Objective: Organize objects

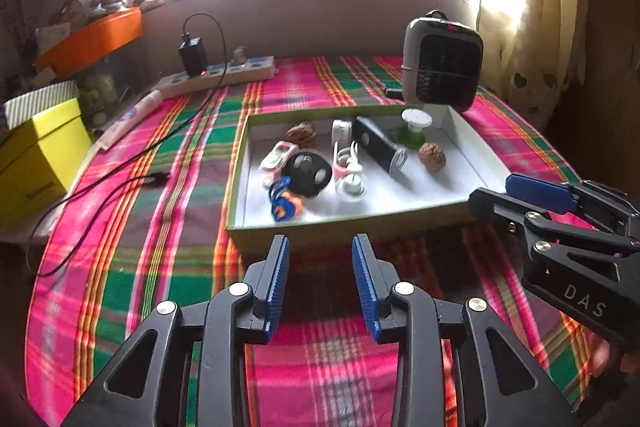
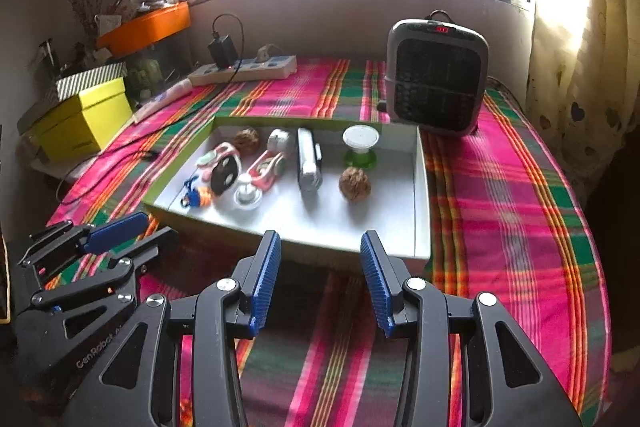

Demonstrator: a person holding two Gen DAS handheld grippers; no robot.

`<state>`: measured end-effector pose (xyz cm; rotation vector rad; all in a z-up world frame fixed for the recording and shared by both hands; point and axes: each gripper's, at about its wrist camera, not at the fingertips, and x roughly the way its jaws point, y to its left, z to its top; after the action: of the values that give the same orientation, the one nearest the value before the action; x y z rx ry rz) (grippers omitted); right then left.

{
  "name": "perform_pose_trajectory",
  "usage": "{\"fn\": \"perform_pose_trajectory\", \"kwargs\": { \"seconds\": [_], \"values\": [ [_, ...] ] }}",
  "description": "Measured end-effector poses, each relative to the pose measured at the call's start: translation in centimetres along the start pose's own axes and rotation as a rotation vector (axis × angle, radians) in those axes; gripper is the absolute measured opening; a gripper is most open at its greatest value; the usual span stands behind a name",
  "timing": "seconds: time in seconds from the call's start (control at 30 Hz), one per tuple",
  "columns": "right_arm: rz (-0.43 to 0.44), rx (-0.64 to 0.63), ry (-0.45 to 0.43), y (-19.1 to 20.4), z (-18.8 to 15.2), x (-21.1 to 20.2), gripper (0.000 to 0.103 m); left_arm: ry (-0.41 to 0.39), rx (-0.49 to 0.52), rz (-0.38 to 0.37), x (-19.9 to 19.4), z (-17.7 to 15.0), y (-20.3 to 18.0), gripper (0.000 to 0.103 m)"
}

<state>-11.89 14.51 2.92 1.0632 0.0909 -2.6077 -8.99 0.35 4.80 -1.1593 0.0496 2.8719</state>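
left tool [image 1: 321,243] spread, holding nothing | right tool [image 2: 320,239] spread too, nothing in it | tray [image 2: 422,195] mid-frame on plaid bench [image 2: 500,211], walnut [image 2: 354,184] and flashlight [image 2: 309,163] inside | heater [image 2: 437,77] upper right

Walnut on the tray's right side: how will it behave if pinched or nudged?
The walnut looks round, so a nudge will probably roll it across the smooth tray floor. Its wrinkled shell should give the ribbed pads some grip, though it may squirt out if pinched off-centre. Likely light and rigid.
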Motion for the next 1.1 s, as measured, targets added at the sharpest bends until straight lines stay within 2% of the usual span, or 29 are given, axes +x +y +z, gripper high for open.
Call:
{"fn": "perform_pose_trajectory", "kwargs": {
  "seconds": [0.5,0.77,1.03,1.1],
  "values": [
    [-0.025,0.030,0.092,0.9,-4.1,0.4,0.043,0.074,-0.029,0.044,0.2,-3.9,0.7,0.031],
    [-0.060,0.038,0.125,0.7,-5.4,0.4,0.044,0.109,-0.064,0.052,0.5,-4.4,1.1,0.031],
    [-0.085,0.038,0.124,0.7,-5.7,0.2,0.044,0.110,-0.061,0.064,0.5,-4.4,0.9,0.033],
    [-0.091,0.032,0.123,0.8,-5.7,0.2,0.046,0.110,-0.073,0.055,0.5,-4.5,1.0,0.037]
  ]
}}
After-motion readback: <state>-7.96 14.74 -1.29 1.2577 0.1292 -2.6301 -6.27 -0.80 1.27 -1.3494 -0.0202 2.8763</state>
